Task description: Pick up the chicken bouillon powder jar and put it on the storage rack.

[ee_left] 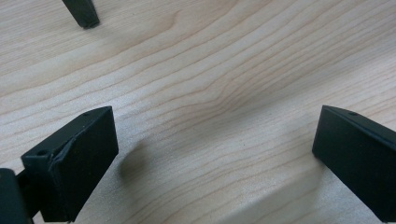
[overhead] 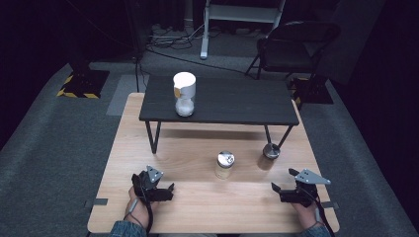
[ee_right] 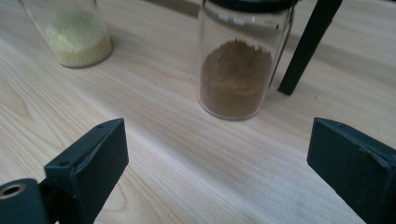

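wooden table [overhead: 148, 148] under dim light: brown-powder jar [ee_right: 236, 70] just past the right gripper [overhead: 286, 190], jaws spread, empty; left gripper [overhead: 165, 191] well left, jaws agape, apparently empty.

A dim lab studio — hazard-taped stand base [overhead: 78, 83], floor cables [overhead: 170, 39].
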{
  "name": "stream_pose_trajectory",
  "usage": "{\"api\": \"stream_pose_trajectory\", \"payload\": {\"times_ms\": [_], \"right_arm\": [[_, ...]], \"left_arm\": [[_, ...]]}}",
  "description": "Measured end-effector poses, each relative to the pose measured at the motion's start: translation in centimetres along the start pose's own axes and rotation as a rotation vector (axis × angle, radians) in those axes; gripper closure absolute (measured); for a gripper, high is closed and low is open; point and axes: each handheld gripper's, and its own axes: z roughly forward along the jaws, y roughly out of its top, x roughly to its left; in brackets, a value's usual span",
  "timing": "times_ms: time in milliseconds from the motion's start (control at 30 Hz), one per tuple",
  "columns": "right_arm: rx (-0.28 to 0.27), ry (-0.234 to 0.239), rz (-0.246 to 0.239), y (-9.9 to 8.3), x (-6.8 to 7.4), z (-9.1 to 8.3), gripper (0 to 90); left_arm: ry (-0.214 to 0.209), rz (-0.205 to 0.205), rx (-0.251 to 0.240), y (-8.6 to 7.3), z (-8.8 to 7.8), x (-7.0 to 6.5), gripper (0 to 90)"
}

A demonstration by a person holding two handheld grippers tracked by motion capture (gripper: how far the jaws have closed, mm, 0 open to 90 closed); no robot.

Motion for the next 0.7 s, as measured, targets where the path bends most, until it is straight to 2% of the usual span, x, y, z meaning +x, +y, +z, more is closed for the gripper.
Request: {"api": "stream_pose_trajectory", "payload": {"times_ms": [200, 333, 700], "right_arm": [[-0.090, -0.011, -0.029, -0.4, 0.7, -1.0, 5.1], [-0.125, -0.013, -0.031, -0.5, 1.0, -1.6, 5.0], [-0.171, -0.007, -0.002, -0.3, 0.8, -2.5, 5.1]], "left_arm": [[-0.014, -0.008, 0.001, 0.0, 0.0, 0.3, 0.5], [-0.067, -0.025, 0.021, 0.3, 0.2, 1.5, 0.5], [-0.067, -0.019, 0.019, 0.2, 0.2, 1.6, 0.2]]}}
